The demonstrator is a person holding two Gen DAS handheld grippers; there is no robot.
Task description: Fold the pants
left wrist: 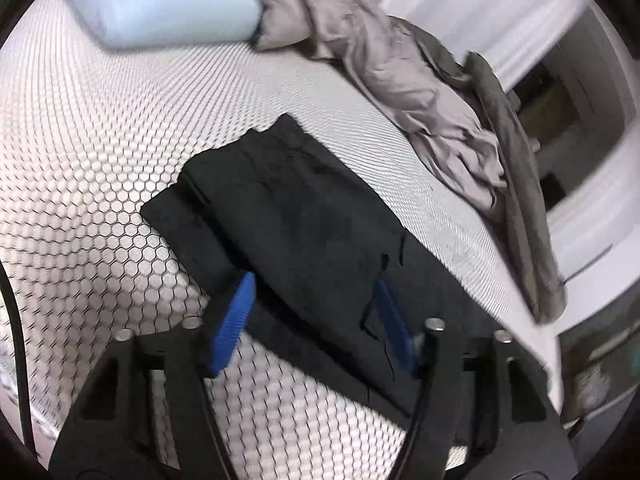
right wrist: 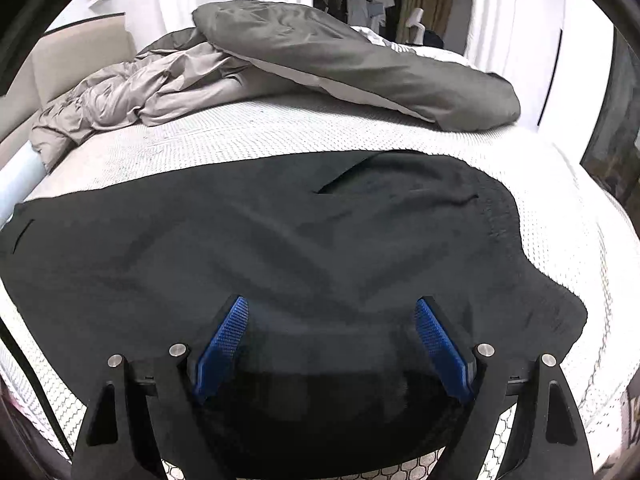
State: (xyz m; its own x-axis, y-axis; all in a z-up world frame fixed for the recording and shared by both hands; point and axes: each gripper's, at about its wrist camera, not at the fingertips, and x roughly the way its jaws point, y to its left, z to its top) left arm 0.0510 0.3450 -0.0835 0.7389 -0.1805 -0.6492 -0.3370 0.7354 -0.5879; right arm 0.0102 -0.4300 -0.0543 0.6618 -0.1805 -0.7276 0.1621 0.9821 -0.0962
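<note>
Black pants [left wrist: 300, 208] lie folded lengthwise across the white honeycomb mattress [left wrist: 80, 160]. In the left wrist view my left gripper [left wrist: 314, 280] hovers over the near part of the pants. Its blue pads stand apart, the left one by the fabric's edge and the right one over a fold, neither pressing. In the right wrist view the pants [right wrist: 280, 232] spread wide, with the waistband [right wrist: 496, 208] at the right. My right gripper [right wrist: 332, 302] stands open just above them, and dark cloth bulges between its fingers without being pinched.
A crumpled grey duvet [right wrist: 340, 60] is heaped along the far side of the mattress [right wrist: 280, 132]. A pale blue pillow [left wrist: 160, 0] lies at the head end, by a beige headboard [right wrist: 80, 48]. White curtains hang behind the bed.
</note>
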